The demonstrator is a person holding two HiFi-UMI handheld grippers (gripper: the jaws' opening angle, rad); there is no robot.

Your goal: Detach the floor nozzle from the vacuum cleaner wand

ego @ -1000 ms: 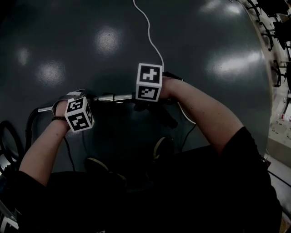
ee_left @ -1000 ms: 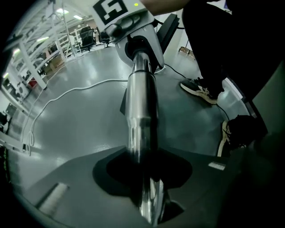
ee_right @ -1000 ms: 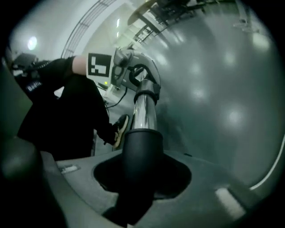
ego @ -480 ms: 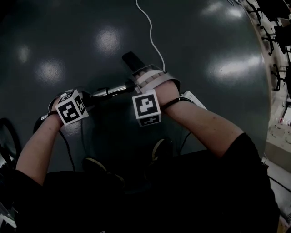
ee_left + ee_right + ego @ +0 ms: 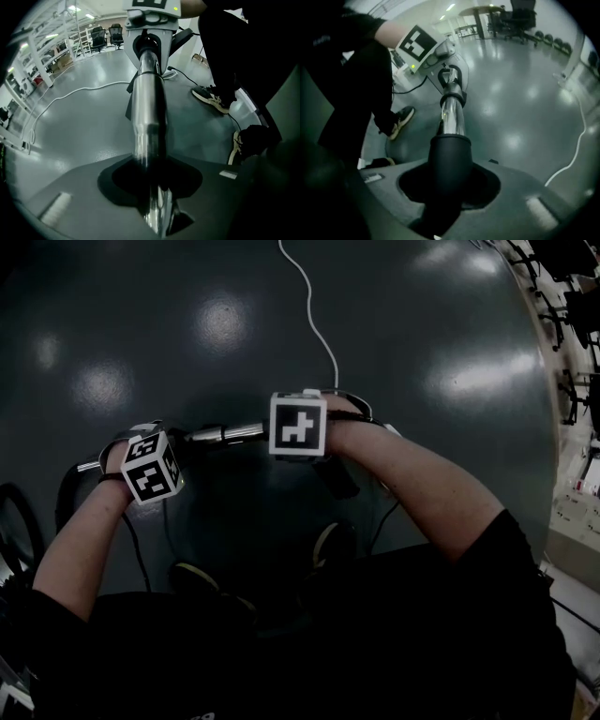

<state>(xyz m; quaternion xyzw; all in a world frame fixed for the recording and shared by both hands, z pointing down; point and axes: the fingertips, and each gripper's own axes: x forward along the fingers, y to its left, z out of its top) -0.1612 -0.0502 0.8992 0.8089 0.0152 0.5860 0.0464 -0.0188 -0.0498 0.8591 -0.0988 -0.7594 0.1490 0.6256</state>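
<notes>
Inspection of the head view found the vacuum cleaner wand (image 5: 225,434) lying roughly level across the middle of the frame, lifted clear of the grey floor (image 5: 422,343) above the person's shoes (image 5: 333,545). The left tool (image 5: 141,460), at centre left, was pinching the wand's chrome tube; its own view showed the tube seated between the jaws and running away towards the other tool. The right tool (image 5: 305,432), just right of centre, was clamped on the black collar (image 5: 449,159) at the tube's end. I judged this collar to be the neck of the floor nozzle. A dark piece (image 5: 337,479) projected down and right beneath that tool, probably the nozzle head, though the dim picture prevented confirmation. The collar was fully seated on the tube, so the joint appeared not yet parted.

The two grips sat on either side of the joint, evidently so that one hand could anchor the tube while the other twisted or drew the nozzle off. A white cable (image 5: 314,306) trailed towards the top of the frame, clear of the work.
</notes>
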